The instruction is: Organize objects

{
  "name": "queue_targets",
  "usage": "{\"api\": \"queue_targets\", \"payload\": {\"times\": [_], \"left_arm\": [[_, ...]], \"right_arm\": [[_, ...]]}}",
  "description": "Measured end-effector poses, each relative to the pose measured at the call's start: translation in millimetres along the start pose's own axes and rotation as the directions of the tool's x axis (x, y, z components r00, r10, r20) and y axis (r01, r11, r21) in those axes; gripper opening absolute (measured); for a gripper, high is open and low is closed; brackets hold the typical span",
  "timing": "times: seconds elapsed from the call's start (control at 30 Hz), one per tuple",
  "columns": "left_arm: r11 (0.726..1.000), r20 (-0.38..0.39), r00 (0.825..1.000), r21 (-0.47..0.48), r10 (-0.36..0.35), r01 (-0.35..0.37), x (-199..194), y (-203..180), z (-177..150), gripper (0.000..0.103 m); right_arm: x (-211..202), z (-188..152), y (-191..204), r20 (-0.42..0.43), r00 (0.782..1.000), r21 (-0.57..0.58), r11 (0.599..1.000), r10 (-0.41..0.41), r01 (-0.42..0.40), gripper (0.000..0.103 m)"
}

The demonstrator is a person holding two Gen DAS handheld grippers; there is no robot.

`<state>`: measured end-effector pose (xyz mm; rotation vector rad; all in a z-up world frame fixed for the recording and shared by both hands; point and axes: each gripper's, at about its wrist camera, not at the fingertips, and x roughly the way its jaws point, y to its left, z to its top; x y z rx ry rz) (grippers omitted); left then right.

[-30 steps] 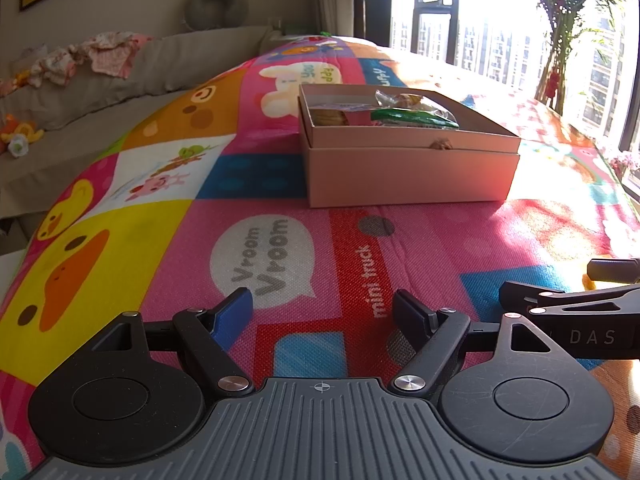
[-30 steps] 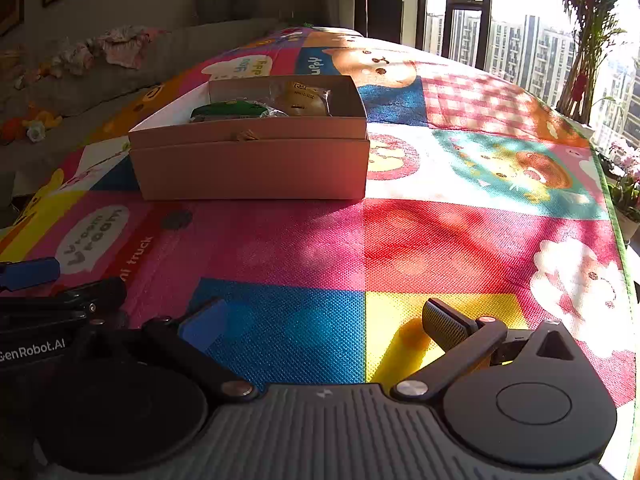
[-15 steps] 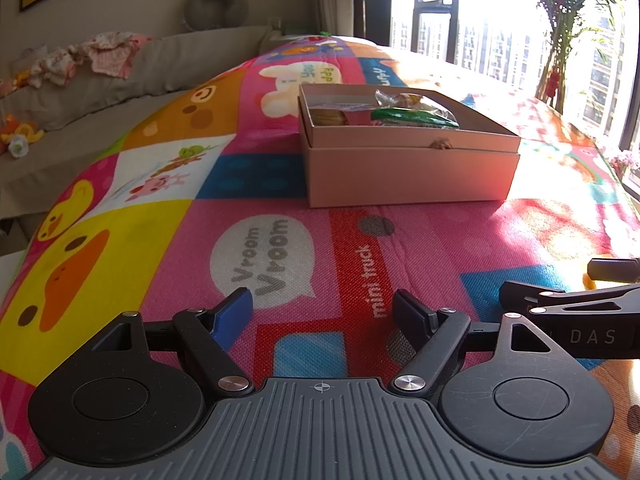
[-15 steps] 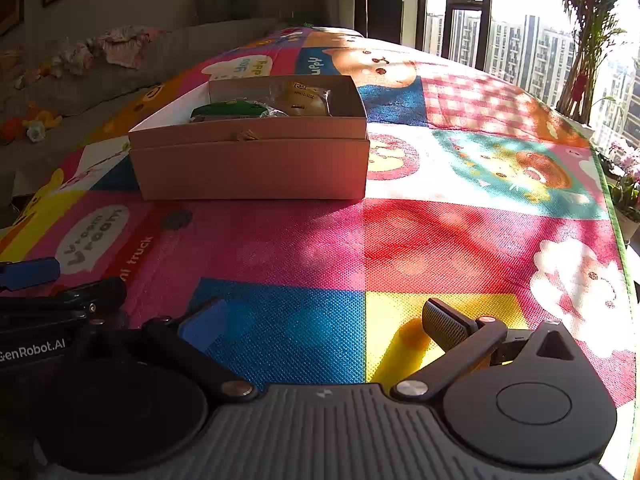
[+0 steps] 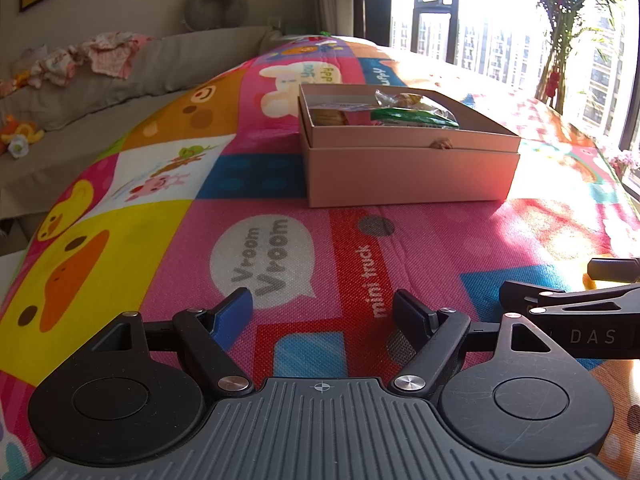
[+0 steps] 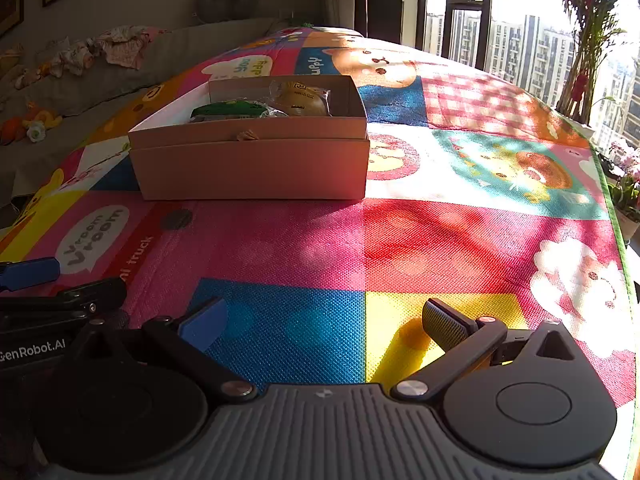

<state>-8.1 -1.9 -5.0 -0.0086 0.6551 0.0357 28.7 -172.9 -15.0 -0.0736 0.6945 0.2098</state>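
Nothing has shifted in the last second: the left gripper [image 5: 323, 310] and right gripper [image 6: 322, 320] rest empty with jaws apart near the mat [image 6: 400, 240], while the snack packets [image 6: 260, 108] already lie in the cardboard box [image 6: 252, 168], suggesting tidying is done

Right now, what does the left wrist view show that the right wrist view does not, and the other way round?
Only the left view: the biscuit pack at the box's left end, and the duck print.

Only the right view: the round yellow pack, and the sheep print.

Both: the box on the mat, the green pack, and both grippers, left and right, open and empty.
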Motion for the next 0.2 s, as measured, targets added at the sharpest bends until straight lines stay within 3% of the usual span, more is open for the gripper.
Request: {"api": "queue_targets", "payload": {"times": [0.2], "left_arm": [[1.0, 0.0, 1.0, 0.001, 0.0, 0.0, 0.0, 0.1, 0.0, 0.083]], "right_arm": [[0.1, 0.0, 0.1, 0.0, 1.0, 0.0, 1.0, 0.0, 0.0, 0.103]]}}
